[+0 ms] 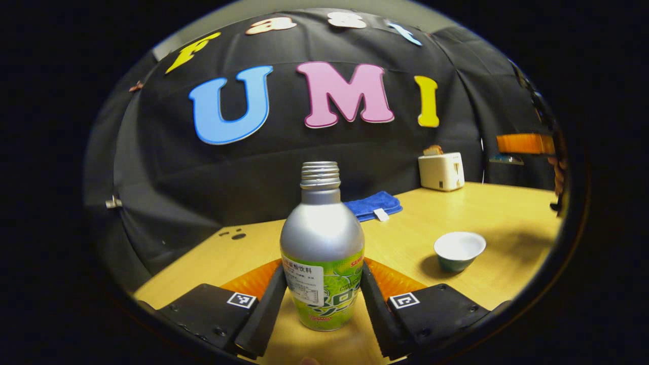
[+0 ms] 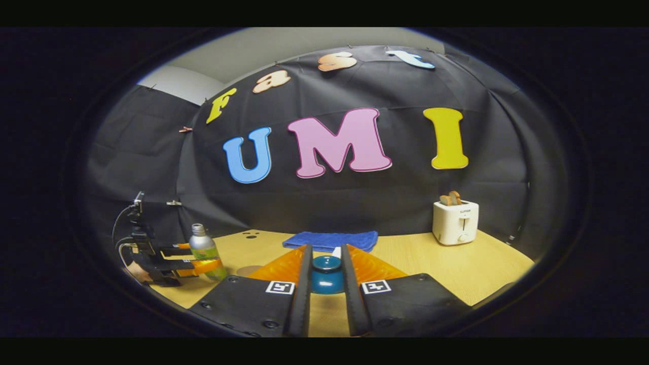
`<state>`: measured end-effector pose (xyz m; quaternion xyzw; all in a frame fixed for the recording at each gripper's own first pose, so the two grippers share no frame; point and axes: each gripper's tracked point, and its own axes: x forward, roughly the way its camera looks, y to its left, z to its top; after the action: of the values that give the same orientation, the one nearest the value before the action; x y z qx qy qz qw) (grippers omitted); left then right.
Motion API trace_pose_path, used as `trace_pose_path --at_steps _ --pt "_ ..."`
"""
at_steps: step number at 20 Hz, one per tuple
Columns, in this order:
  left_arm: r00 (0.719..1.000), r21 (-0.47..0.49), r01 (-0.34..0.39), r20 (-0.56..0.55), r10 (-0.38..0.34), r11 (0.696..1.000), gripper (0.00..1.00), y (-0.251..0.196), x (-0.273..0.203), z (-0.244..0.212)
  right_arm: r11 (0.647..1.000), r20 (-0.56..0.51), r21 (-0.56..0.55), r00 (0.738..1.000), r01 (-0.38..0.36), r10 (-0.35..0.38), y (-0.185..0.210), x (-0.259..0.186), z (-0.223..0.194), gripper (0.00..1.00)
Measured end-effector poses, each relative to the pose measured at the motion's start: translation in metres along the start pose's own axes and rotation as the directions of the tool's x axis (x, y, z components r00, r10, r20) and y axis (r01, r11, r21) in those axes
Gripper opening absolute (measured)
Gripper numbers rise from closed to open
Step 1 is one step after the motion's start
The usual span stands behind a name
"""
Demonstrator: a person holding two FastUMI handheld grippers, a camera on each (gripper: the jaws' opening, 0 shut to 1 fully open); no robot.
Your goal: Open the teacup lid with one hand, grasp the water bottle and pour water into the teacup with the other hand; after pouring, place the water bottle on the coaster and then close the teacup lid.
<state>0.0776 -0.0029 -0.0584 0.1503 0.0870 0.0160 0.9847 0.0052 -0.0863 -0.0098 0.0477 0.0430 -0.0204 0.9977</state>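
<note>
While the teacup stands uncovered, both grippers are loaded and pouring looks not yet begun.

From the left gripper view, the left gripper (image 1: 322, 299) has its jaws closed on the lower body of the water bottle (image 1: 322, 253), which is upright and uncapped, its base at or just above the wooden table (image 1: 507, 213); the open teacup (image 1: 459, 250) sits to the bottle's right. From the right gripper view, the right gripper (image 2: 327, 281) pinches the blue teacup lid (image 2: 327, 274) narrowly, with the bottle far to its left. Judging by this, lid removal and grasping are done; pouring, setting the bottle on the coaster and re-lidding remain.
</note>
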Motion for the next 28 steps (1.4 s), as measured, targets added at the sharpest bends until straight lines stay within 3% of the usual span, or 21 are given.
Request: trace_pose_path --at_steps 2,5,7,11,14,18,20,22,23,28 --pt "0.999 0.146 -0.027 -0.013 0.029 0.989 0.80 0.003 0.001 0.003 1.000 -0.009 -0.003 1.000 0.011 -0.011 -0.006 0.000 -0.001 0.33" --pt "0.999 0.343 -0.025 -0.023 0.035 0.939 0.80 -0.005 0.002 0.008 1.000 -0.018 -0.012 1.000 0.020 -0.020 -0.015 -0.002 -0.002 0.33" --pt "0.999 0.469 -0.021 -0.019 0.034 0.883 0.80 -0.013 0.001 0.012 1.000 -0.031 -0.006 0.999 0.030 -0.031 -0.026 -0.004 -0.004 0.33" --pt "0.999 0.669 -0.029 -0.003 0.042 0.743 0.80 -0.027 0.002 0.019 0.999 -0.040 0.009 0.998 0.054 -0.053 -0.042 -0.007 -0.004 0.33" --pt "1.000 0.761 -0.003 -0.017 0.025 0.649 0.80 -0.047 0.011 0.020 0.998 -0.038 0.021 0.998 0.052 -0.052 -0.045 -0.009 -0.003 0.33" --pt "0.998 0.874 0.013 -0.039 0.043 0.486 0.79 -0.064 0.013 0.019 0.998 -0.035 0.038 0.998 0.054 -0.053 -0.050 -0.010 -0.002 0.33" --pt "0.997 0.899 0.039 -0.066 0.048 0.436 0.79 -0.068 0.018 0.013 0.997 -0.034 0.049 0.998 0.054 -0.052 -0.051 -0.010 -0.002 0.29" --pt "0.995 0.915 0.049 -0.082 0.065 0.401 0.79 -0.068 0.025 0.008 0.997 -0.033 0.056 0.998 0.050 -0.049 -0.050 -0.010 -0.002 0.33" --pt "0.994 0.922 0.049 -0.083 0.074 0.383 0.79 -0.068 0.027 0.007 0.997 -0.033 0.055 0.998 0.051 -0.049 -0.050 -0.010 -0.002 0.29" --pt "0.994 0.959 0.020 -0.050 0.100 0.284 0.79 -0.069 0.024 0.011 0.997 -0.036 0.055 0.998 0.048 -0.046 -0.049 -0.009 -0.002 0.28"
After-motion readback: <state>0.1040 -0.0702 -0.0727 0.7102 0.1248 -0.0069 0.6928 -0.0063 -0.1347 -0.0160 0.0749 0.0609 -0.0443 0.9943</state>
